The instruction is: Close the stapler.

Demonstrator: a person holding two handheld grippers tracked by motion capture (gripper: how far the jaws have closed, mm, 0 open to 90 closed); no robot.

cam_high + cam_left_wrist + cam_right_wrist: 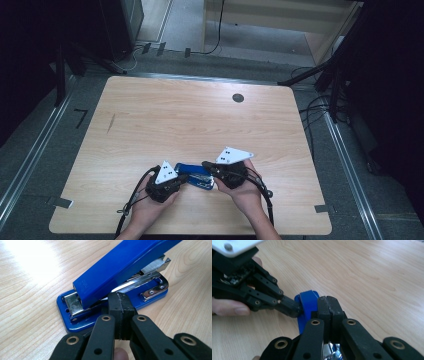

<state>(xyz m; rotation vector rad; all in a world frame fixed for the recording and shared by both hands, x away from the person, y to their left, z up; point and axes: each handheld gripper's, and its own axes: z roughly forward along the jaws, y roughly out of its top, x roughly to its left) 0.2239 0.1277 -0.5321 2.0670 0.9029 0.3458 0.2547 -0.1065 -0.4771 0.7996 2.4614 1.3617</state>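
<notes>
Both grippers are in on the blue metal-and-plastic stapler (196, 175), which lies near the front edge of the light wooden table (200, 115): the left gripper (119, 305) pressed shut against its side, the right gripper (328, 307) shut at its end. Its top arm is lifted with the staple channel exposed, so I'd judge the work midway, closing or loading left. A small dark round grommet (238, 98) sits well beyond the stapler, nothing in the way.

table: light wood (190, 115) | grommet: dark, round, far right (238, 98) | floor: cables (315, 107)
</notes>
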